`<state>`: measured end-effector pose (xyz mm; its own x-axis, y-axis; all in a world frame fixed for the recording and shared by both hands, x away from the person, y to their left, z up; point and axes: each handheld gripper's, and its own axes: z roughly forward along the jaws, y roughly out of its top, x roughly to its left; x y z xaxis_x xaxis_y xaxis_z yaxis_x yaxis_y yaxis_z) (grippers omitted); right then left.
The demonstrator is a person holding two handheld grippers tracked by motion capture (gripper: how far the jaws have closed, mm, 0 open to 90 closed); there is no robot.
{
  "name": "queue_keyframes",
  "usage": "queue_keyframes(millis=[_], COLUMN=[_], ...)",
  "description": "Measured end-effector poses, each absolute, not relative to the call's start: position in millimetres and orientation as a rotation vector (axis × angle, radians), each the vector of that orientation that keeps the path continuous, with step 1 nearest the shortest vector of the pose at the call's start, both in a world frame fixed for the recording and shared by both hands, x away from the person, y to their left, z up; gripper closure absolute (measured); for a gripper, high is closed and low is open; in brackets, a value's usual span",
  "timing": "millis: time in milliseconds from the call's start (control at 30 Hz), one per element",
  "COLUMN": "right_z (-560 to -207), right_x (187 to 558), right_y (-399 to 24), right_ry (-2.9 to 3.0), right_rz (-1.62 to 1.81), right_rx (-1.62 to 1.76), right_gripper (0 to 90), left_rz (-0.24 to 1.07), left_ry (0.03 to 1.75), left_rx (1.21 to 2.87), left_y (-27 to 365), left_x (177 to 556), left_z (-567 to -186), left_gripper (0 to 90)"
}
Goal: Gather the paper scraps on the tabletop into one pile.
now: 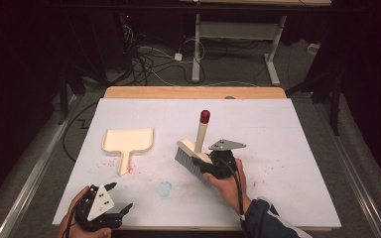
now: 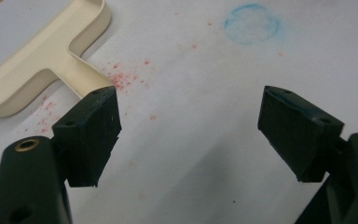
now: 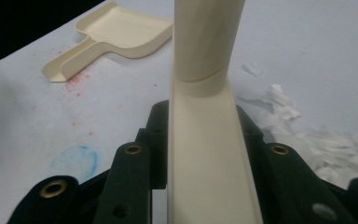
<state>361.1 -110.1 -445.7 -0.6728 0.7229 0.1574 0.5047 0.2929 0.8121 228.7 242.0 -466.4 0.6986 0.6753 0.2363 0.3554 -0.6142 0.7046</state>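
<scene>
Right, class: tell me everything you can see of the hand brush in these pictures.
The brush looks like cream plastic, with a long head, a row of grey bristles along its lower edge and a tapering handle capped in dark red. It is off the table, bristles angled down toward the person's left, handle slanting up and away. The right gripper is shut on the head's cream back, just below the handle's base; nothing else touches it. White shreds lie on the sheet beyond it.

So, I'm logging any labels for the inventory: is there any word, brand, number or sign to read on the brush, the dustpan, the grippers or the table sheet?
None can be read.
brush: plain cream, red cap, no print.
dustpan: plain cream, no marking.
right gripper and left gripper: black, unmarked.
white sheet: a faint blue chalk ring and red specks, no writing.
</scene>
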Motion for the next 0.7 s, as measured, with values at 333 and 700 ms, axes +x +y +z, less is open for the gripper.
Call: queue_keyframes(millis=[333, 700], right_z=[-440, -426], right_x=[366, 376], right_y=[-137, -110], right_ry=[2.229, 2.126], right_rz=[1.248, 1.347], right_rx=[1.188, 1.211], right_gripper=[67.5, 67.5], left_rz=[0.652, 0.648], left_ry=[0.790, 0.786], left_rx=[2.258, 2.248], left_y=[241, 241], left_x=[228, 230], left_z=[-466, -465], left_gripper=[20.3, 20.2])
